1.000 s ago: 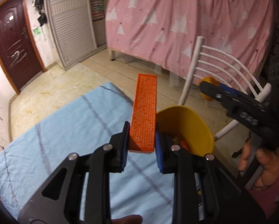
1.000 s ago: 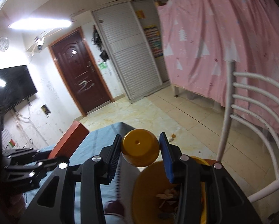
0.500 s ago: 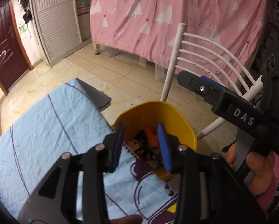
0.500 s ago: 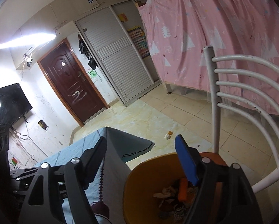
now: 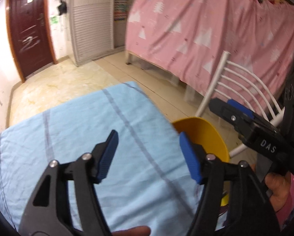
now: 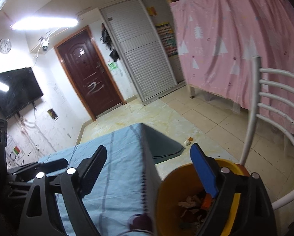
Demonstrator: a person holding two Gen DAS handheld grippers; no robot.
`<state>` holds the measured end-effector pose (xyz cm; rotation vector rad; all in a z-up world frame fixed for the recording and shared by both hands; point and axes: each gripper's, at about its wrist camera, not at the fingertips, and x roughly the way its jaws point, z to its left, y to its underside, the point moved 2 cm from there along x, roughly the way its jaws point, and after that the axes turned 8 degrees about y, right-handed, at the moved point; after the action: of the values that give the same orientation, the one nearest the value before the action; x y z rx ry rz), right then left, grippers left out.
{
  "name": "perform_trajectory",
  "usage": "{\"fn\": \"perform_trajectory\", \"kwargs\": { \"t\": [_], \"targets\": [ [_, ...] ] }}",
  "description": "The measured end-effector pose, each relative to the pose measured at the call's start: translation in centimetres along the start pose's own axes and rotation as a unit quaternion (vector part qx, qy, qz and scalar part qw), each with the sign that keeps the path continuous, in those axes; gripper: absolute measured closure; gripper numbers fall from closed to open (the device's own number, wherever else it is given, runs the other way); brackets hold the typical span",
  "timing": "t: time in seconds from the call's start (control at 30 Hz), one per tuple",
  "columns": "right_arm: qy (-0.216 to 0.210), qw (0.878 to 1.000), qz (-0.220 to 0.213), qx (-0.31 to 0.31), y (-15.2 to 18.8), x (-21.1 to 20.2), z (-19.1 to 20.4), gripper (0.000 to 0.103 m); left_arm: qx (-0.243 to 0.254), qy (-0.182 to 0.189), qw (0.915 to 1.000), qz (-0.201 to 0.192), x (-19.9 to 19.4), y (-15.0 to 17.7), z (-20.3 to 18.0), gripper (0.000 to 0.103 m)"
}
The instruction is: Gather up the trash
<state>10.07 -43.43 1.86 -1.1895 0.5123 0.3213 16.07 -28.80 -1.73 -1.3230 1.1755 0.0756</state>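
Both jaws are spread, nothing held: left gripper (image 5: 149, 157) beside the bin (image 6: 164, 194), right gripper (image 6: 147, 175) above it. Scraps (image 6: 188, 204) inside look light, soft; best pinched mid-body.

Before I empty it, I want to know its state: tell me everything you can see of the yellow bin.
The yellow bin looks like smooth, round plastic, open-topped with no lid, standing upright on the tiled floor just off the edge of the blue-sheeted table, in front of the white chair. Inside lie crumpled pale scraps, an orange piece and darker bits. The open right gripper hangs above it, one finger over its mouth; contact is unclear. From the left wrist only its far wall shows.
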Motion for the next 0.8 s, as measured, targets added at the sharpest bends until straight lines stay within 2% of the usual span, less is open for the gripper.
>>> {"fn": "perform_trajectory", "kwargs": {
  "t": [0.13, 0.23, 0.33, 0.47, 0.53, 0.8],
  "targets": [
    [-0.016, 1.0, 0.009, -0.024, 0.2, 1.0, 3.2, 0.021, -0.022, -0.027, 0.9991, -0.023, -1.7, 0.7, 3.3, 0.024],
    [-0.029, 0.998, 0.015, -0.046, 0.4, 1.9, 6.2, 0.018, -0.041, -0.053, 0.9971, -0.037, -2.8, 1.3, 5.7, 0.021],
    [-0.041, 0.997, 0.02, -0.068, 0.9, 2.6, 9.0, 0.015, -0.059, -0.08, 0.9936, -0.053, -4.0, 2.0, 8.0, 0.015],
    [-0.052, 0.994, 0.021, -0.092, 1.8, 3.9, 12.8, 0.013, -0.076, -0.133, 0.9843, -0.087, -5.6, 2.8, 11.0, 0.009],
    [-0.059, 0.993, 0.026, -0.103, 2.2, 4.6, 14.3, 0.012, -0.087, -0.151, 0.9801, -0.096, -6.2, 3.3, 12.5, 0.009],
    [-0.047, 0.985, 0.012, -0.164, 3.4, 6.0, 19.0, 0.011, -0.12, -0.18, 0.9712, -0.101, -7.7, 5.0, 16.6, 0.008]
  ]
}}
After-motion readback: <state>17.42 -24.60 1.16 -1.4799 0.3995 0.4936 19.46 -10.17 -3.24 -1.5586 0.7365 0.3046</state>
